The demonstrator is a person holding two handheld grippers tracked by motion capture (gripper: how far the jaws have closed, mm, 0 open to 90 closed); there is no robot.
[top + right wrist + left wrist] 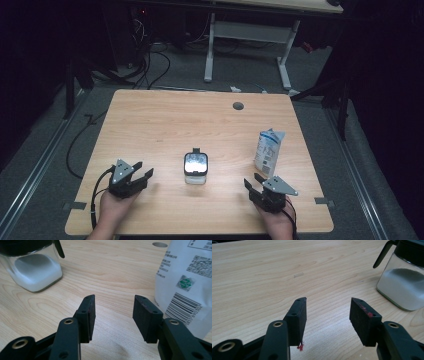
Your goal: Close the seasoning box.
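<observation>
1. A square glass jar (195,170) with a black lid and white powder inside is seen standing upright near the middle of the wooden table (165,120), between the two grippers and apart from both.
2. A white pouch (268,151) printed with a barcode is seen upright to the jar's right, well apart from it.
3. The left gripper (145,174) is rested at the table's near left edge, jaws held apart with nothing between them.
4. The right gripper (252,182) is placed just in front of the pouch, jaws likewise spread and empty.
5. A round cable hole (238,106) is seen near the far edge.
6. Bare wood lies between each gripper and the jar.
</observation>
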